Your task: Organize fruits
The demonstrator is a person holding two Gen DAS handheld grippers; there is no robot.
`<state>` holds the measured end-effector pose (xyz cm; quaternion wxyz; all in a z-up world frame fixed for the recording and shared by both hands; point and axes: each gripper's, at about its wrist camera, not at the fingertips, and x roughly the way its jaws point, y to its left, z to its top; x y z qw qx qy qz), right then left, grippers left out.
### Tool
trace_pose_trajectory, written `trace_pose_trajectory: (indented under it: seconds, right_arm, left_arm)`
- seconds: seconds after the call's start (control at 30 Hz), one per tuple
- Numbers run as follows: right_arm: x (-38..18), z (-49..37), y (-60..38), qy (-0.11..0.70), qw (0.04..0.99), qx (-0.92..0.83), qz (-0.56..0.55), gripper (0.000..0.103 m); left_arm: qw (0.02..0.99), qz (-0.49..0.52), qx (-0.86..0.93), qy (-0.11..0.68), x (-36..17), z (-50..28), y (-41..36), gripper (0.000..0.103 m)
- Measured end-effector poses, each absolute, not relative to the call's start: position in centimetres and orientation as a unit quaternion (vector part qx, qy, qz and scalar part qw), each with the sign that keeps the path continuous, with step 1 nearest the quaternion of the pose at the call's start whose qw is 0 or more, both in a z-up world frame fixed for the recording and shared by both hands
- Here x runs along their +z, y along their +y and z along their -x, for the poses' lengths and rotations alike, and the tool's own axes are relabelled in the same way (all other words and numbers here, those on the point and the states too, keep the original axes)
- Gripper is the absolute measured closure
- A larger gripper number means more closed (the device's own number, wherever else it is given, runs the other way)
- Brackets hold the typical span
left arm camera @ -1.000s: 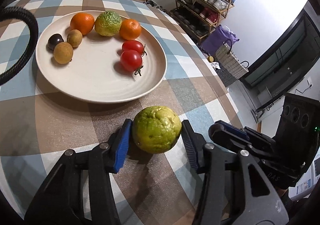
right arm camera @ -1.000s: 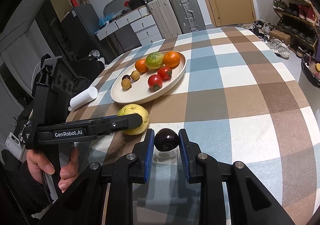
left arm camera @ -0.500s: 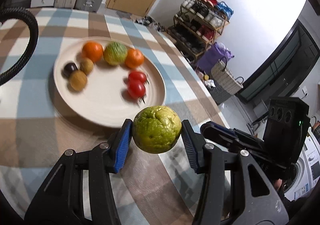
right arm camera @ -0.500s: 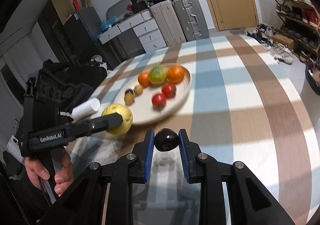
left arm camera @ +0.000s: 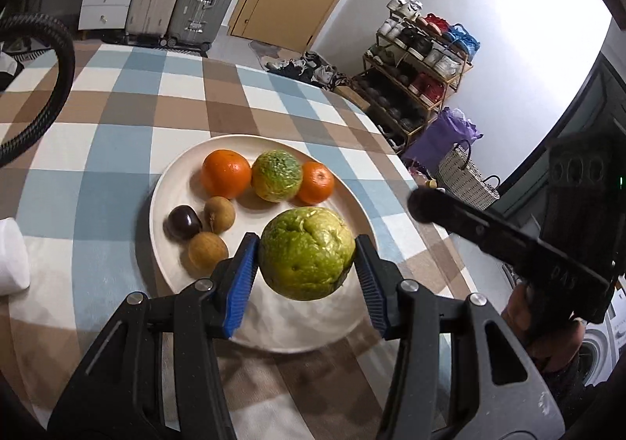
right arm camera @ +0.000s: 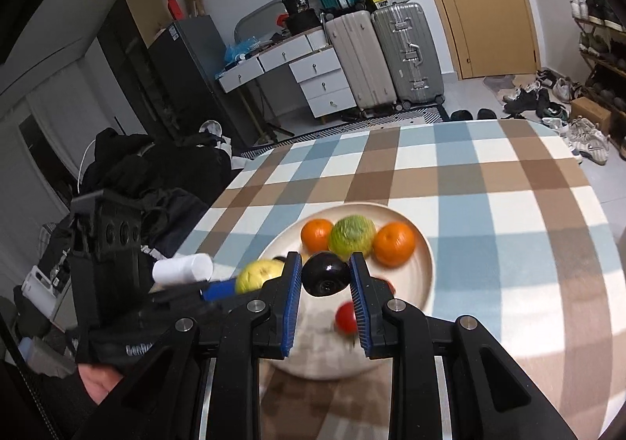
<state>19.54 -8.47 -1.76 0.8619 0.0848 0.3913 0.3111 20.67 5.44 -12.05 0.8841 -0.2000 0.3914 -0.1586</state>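
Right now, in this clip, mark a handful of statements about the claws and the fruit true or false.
1. The left claw grips a large green citrus. True.
2. The right claw is empty. False: it is shut on a dark plum.
3. Two oranges flank a green-orange fruit on the plate. True.
4. The plate holds bananas. False: it holds oranges, small brown fruits, a dark fruit and red tomatoes.
5. The tablecloth is plain white. False: it is checked blue, brown and white.
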Motion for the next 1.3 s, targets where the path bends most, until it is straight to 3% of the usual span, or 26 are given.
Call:
trace_pose_trajectory:
  seconds: [0.4,0.8,0.9,0.97,1.07,1.13,1.2,1.3]
  right_arm:
    - [-6.3,-23.9,-5.8,0.443,0.841,0.303,-0.074,0.078]
    - [-7.0,-24.5,-5.6,0.448,0.842,0.293,-0.070,0.077]
    - [-7.0,-24.5,-5.8,0.449,0.841,0.292,-0.078,0.068]
    - [-6.6,-24.4,-6.2,0.443,0.844,0.291,-0.085,0.062]
    - [-5.3,-23.6,-7.1,0.425,0.852,0.289,-0.097,0.060]
    - [-4.4,-23.0,-7.8,0.411,0.860,0.284,-0.100,0.051]
    - [-3.4,-22.1,-8.6,0.395,0.869,0.280,-0.106,0.049]
    - [-2.0,-20.6,-9.8,0.374,0.880,0.270,-0.115,0.040]
  left_arm:
    - [0.872,0.182,-0.158,0.426,-15.6,-23.3,4.4,0.056]
    - [0.874,0.172,-0.155,0.428,-15.7,-24.4,3.9,0.056]
    - [0.877,0.172,-0.151,0.423,-15.4,-24.2,3.9,0.054]
    - [0.880,0.166,-0.141,0.422,-15.0,-24.1,3.9,0.050]
    - [0.883,0.165,-0.137,0.418,-14.3,-23.8,4.0,0.044]
    - [0.886,0.162,-0.131,0.414,-13.7,-23.4,4.0,0.036]
    - [0.892,0.156,-0.123,0.406,-13.0,-22.7,4.0,0.031]
    - [0.901,0.148,-0.114,0.392,-11.6,-21.6,3.9,0.027]
